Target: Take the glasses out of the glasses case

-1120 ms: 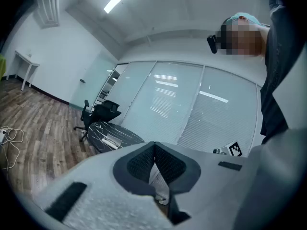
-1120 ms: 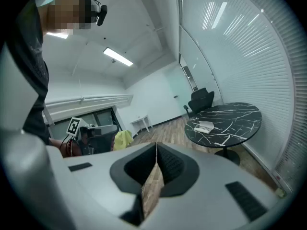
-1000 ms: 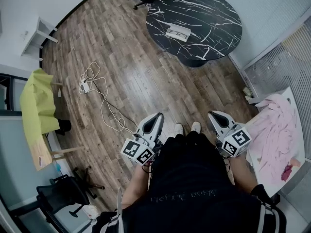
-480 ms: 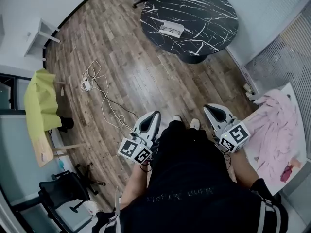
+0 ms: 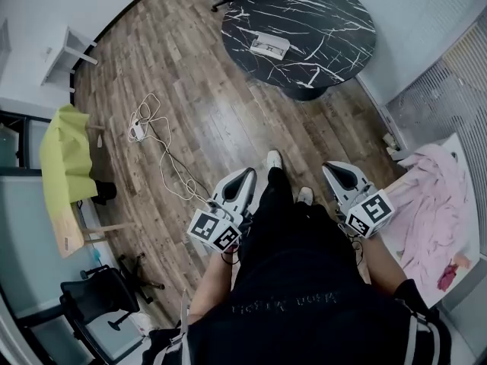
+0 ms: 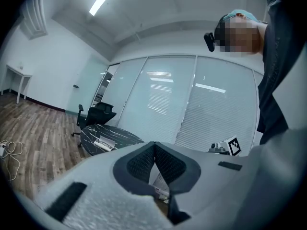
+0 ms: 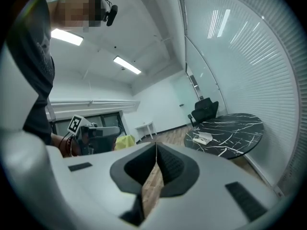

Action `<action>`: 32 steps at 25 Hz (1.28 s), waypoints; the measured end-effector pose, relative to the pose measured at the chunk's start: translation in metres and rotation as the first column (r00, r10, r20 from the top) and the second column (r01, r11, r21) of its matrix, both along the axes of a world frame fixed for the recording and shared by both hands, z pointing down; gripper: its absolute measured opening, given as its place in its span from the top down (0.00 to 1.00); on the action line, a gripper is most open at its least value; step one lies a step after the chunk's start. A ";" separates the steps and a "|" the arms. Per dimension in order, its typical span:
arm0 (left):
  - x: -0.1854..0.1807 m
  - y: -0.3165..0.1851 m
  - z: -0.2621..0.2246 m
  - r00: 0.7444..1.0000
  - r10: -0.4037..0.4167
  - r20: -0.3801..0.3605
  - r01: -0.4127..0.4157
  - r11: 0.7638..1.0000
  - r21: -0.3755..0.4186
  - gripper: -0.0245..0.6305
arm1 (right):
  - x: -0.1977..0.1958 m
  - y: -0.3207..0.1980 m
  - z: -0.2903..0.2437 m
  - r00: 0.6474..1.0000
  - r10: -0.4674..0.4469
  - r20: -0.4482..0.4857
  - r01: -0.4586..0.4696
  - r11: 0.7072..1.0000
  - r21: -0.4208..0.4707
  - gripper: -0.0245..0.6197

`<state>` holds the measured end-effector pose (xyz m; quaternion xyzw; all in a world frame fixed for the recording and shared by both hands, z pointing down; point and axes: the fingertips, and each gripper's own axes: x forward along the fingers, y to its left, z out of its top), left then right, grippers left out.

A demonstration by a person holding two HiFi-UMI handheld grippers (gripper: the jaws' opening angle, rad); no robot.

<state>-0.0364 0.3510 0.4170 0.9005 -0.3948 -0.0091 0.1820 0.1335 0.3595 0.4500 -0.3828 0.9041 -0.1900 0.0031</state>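
Note:
A white glasses case (image 5: pixel 270 46) lies open on a round black marble table (image 5: pixel 327 36) far ahead of me; it also shows small in the left gripper view as the case (image 6: pixel 104 144) and in the right gripper view as the case (image 7: pixel 204 138). Whether glasses lie in it is too small to tell. My left gripper (image 5: pixel 247 176) hangs by my left hip, shut and holding nothing. My right gripper (image 5: pixel 333 169) hangs by my right hip, shut and holding nothing. Both are several steps away from the table.
A white cable with a power strip (image 5: pixel 139 130) lies on the wood floor at left. A yellow-green cloth (image 5: pixel 64 158) drapes a stand at far left. A black office chair (image 5: pixel 95 303) stands lower left. Pink cloth (image 5: pixel 435 204) lies on a white table at right.
One foot has stepped forward toward the round table. The grippers stay shut at my sides, and the view has hardly shifted.

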 end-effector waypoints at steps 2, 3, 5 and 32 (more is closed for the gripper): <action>0.003 -0.003 -0.001 1.000 0.013 -0.001 -0.013 1.000 -0.003 0.93 | 0.001 -0.002 0.001 1.000 0.008 -0.004 -0.008 1.000 -0.013 0.91; 0.004 -0.006 -0.001 1.000 0.019 -0.002 -0.019 1.000 -0.004 0.93 | 0.000 -0.002 0.002 1.000 0.008 -0.006 -0.008 1.000 -0.018 0.91; 0.005 -0.012 -0.002 1.000 0.027 -0.006 -0.027 1.000 -0.009 0.93 | -0.003 -0.004 0.005 1.000 -0.005 -0.022 0.004 1.000 -0.026 0.91; -0.088 -0.192 0.011 0.991 0.103 -0.091 -0.107 0.993 -0.042 0.93 | -0.105 -0.178 0.001 0.996 0.045 -0.077 -0.052 0.994 -0.093 0.91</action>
